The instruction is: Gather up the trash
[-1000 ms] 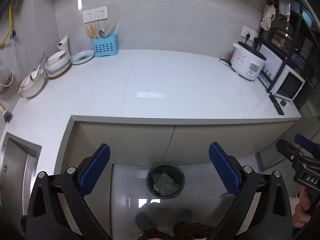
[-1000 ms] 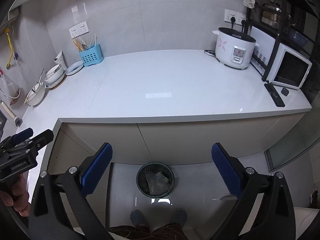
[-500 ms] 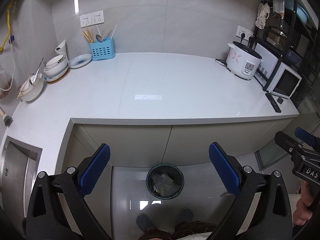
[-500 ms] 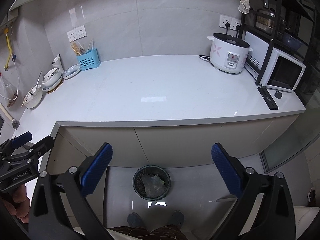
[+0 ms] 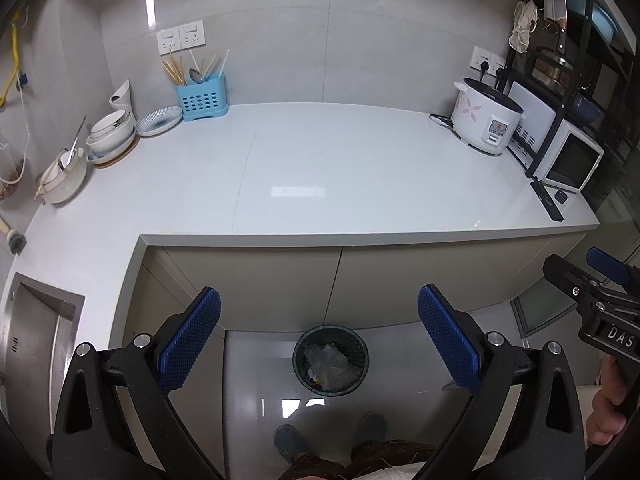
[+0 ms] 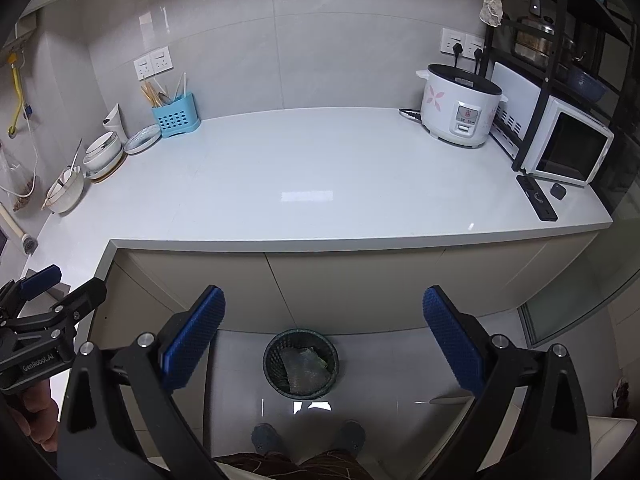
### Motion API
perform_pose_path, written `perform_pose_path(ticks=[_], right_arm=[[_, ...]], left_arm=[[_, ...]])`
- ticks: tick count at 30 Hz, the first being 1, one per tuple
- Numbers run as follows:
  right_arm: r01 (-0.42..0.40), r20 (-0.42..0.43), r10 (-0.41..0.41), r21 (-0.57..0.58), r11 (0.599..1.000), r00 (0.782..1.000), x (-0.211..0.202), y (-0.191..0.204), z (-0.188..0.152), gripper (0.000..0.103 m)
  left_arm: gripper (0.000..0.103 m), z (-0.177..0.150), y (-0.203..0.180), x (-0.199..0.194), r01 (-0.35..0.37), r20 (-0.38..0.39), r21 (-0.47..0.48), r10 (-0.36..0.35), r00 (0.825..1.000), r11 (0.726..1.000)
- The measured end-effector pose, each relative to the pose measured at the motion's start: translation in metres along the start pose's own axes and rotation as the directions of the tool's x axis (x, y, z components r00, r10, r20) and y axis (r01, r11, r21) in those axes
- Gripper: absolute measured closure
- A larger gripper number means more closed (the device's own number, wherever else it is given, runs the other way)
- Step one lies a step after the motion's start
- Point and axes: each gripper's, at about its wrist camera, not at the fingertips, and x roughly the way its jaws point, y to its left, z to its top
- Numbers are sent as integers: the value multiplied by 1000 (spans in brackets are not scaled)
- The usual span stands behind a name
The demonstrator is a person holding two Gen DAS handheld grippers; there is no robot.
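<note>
Since both jaws stand wide and empty, left gripper [image 5: 319,336] and right gripper [image 6: 323,338], trash [image 6: 303,371] sits in the bin [image 6: 272,354] on the floor at 6 o'clock below the desk [image 6: 320,176]: looks light, crumpled, soft; pinch a raised fold.

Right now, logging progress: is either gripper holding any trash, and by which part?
Nothing is held: left gripper and right gripper are both open and empty.

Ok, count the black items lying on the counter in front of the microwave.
2. A long black remote lies near the counter's right front edge, before the microwave. A small black object sits just right of it, apart. Nothing else black shows there.
</note>
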Motion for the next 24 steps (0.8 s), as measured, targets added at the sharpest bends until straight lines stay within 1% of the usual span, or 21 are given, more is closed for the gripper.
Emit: perform_pose_path(ticks=[9,13,24], right_arm=[[0,-3,0,3,1000,1000,0,1,0,8],[1,-4,-1,3,1000,1000,0,2,-1,8],[-4,-6,4,2,1000,1000,1,7,-2,8]], left_arm=[[6,0,-1,-1,-2,-6,-6,2,1000,1000],[6,-1,-3,-1,14,-6,-9,-14,1000,1000],[6,-1,-11,-2,10,-3,2,-10,1000,1000]])
